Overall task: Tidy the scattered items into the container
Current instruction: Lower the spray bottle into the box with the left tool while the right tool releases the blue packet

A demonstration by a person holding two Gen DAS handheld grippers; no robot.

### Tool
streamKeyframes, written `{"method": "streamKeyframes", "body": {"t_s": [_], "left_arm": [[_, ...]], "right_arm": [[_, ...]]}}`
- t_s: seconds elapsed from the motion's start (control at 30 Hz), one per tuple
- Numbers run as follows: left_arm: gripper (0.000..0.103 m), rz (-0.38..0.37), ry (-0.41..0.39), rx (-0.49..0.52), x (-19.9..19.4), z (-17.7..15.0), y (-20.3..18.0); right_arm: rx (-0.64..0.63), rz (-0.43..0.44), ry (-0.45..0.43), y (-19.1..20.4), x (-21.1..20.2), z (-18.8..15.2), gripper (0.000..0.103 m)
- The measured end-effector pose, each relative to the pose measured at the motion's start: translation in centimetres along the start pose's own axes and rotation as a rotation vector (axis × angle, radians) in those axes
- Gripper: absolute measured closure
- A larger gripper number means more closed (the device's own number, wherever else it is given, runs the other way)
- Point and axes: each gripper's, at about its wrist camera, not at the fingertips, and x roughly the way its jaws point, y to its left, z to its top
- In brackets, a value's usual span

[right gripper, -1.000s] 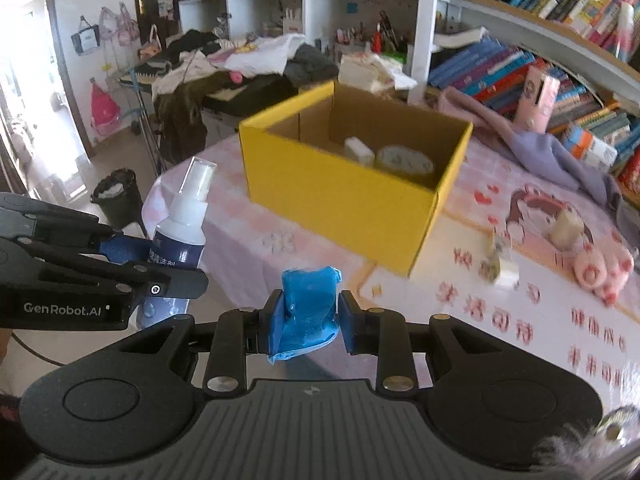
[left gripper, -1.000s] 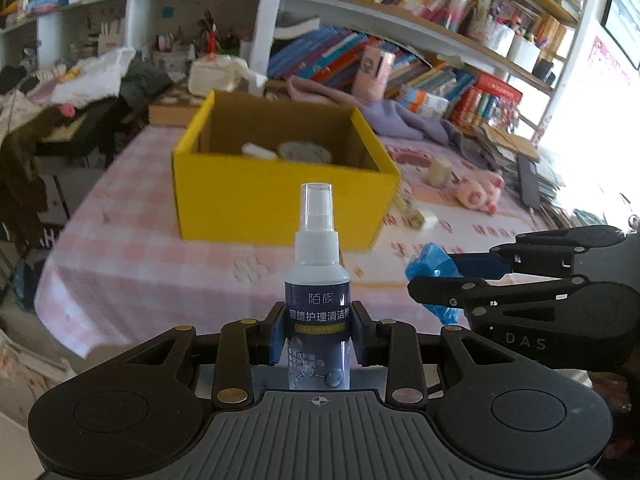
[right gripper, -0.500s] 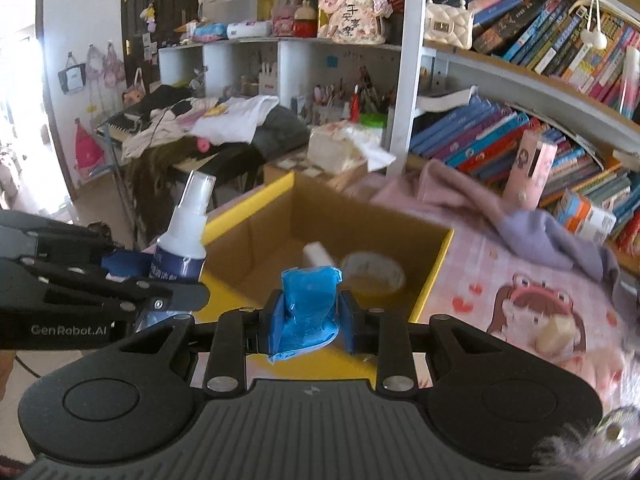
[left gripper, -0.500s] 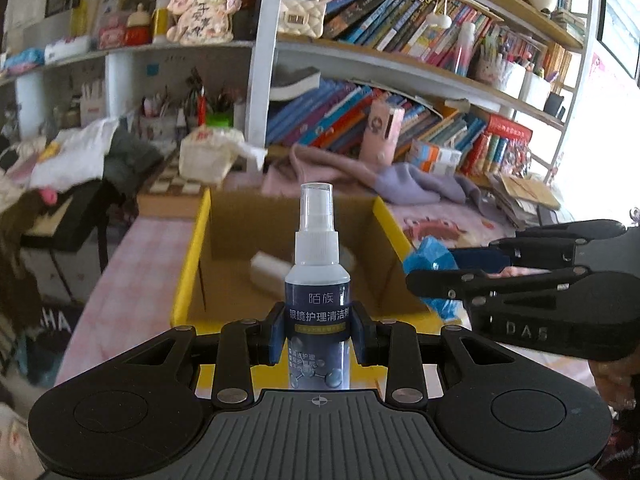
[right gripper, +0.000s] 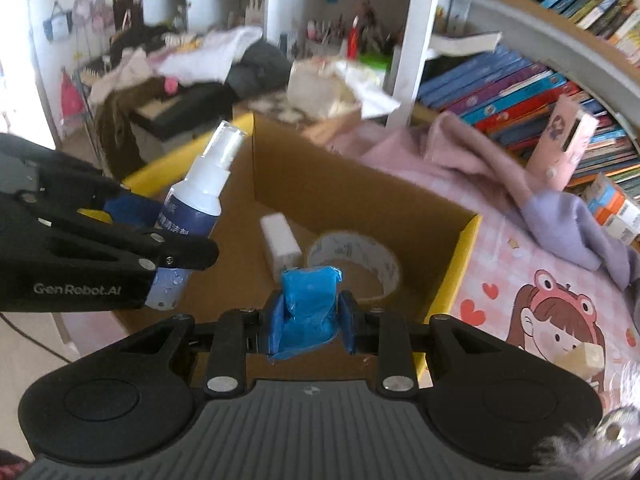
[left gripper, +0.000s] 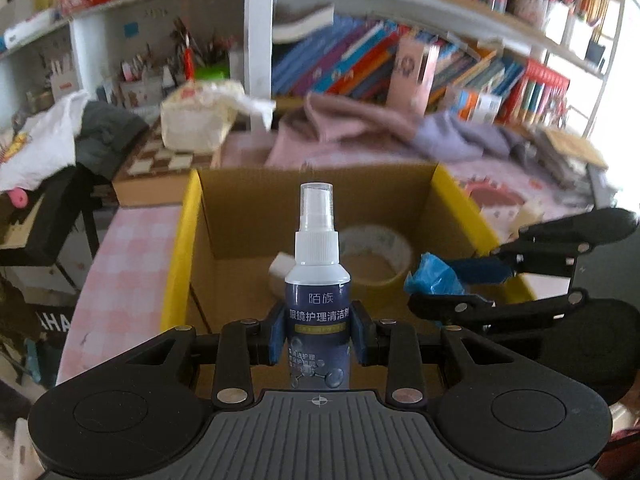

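Left wrist view shows the left hand-held gripper (left gripper: 318,338) pinching a spray bottle (left gripper: 318,280) at its dark label, the blue pads pressed against both sides. The bottle's long axis runs straight up the picture, its clear cap pointing toward the far wall of the yellow cardboard box (left gripper: 180,248), above whose open top it is held. At the right of this view the right hand-held gripper (left gripper: 434,286) grips a crumpled blue bag (left gripper: 432,278), also over the box. From the right wrist view, that blue bag (right gripper: 308,308) sits squeezed between the closed pads of the right hand-held gripper (right gripper: 308,322), and the spray bottle (right gripper: 200,200) leans with its cap up and to the right. Inside the box (right gripper: 466,256) lie a roll of tape (right gripper: 354,262) and a small white block (right gripper: 280,240), just beside each other on its floor. The box stands on a desk (right gripper: 520,280) with a pink checked cloth.
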Motion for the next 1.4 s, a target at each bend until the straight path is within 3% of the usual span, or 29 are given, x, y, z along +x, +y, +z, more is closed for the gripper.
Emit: {"method": "streamKeyframes", "body": {"t_s": [0.23,0.53,0.73,1.07,1.4], "left_arm": [[0.072,0.022,0.103,0.034,2.8,-0.4,0.4],[0.071,0.014,0.169,0.039,4.0,-1.1,0.1],[0.067,0.035,0.129,0.035,2.8,-0.7,0.1],[0.041,0.073,-0.054,0.042,-3.1,-0.8,-1.5],[0.036,0.073,-0.145,0.029,-8.0,-3.8,-3.9]], "right_arm": [[-0.046,0.025,0.093,0.0,3.0,0.0,0.076],[-0.064,0.052,0.130,0.2,4.2,0.2,0.074],[-0.061,0.055,0.102,0.3,3.6,0.0,0.069],[0.010,0.005,-0.027,0.0,-1.0,-0.6,0.059],[0.057,-0.068,-0.141,1.1,-7.4,-3.3,0.057]]}}
